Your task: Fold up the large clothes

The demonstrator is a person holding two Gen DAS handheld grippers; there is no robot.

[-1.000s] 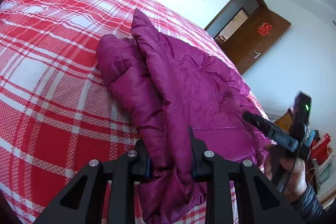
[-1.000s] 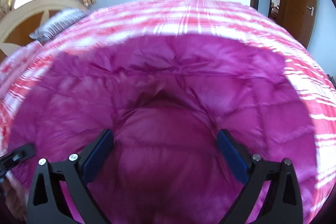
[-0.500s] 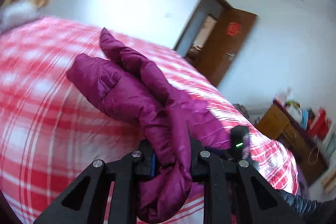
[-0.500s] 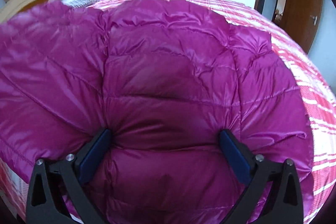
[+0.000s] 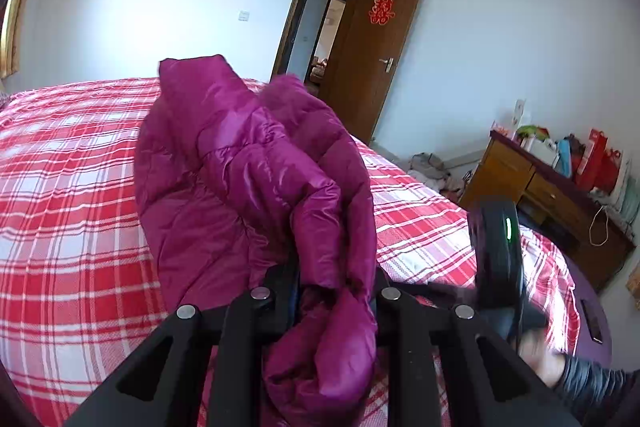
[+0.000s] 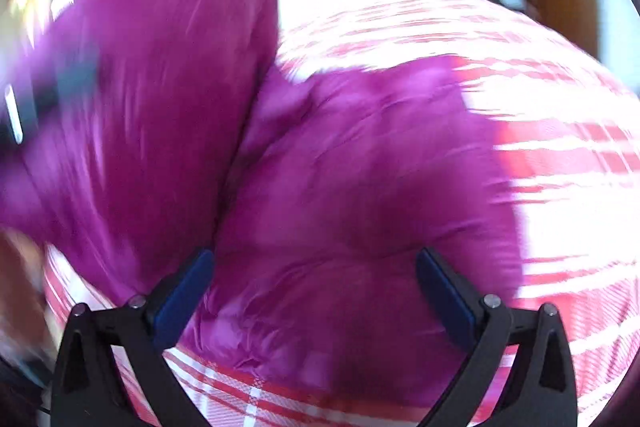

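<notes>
Left gripper [image 5: 334, 297]: jaws narrow, clamped on a bunched fold of the magenta down jacket [image 5: 256, 179]; fabric spills out below the fingers and rises ahead of them in a lifted ridge; the rest of the garment trails down onto the bed.

Right gripper [image 6: 316, 291]: jaws wide apart, blue pads [image 6: 184, 293] clear on both sides; the jacket lies between and beneath them, but the pads are not seen pressing on it; this view is heavily blurred; a raised flap of the jacket stands at the left of it, the rest lies low on the cover.

Surface: bed with a red-and-white plaid cover [image 5: 68, 211]; the cover shows on both sides of the jacket.

From the left wrist view, the right gripper's dark body with a green light sits at lower right; a hand [image 5: 538, 351] and grey sleeve [image 5: 592, 377] below it.

Room: pale walls; brown wooden door [image 5: 376, 55] standing open, red ornament [image 5: 382, 11] on it; wooden cabinet [image 5: 548, 203] at right, loaded with bags and boxes; pile of cloth on the floor [image 5: 430, 165] near it; curtain edge [image 5: 10, 27] far left.
</notes>
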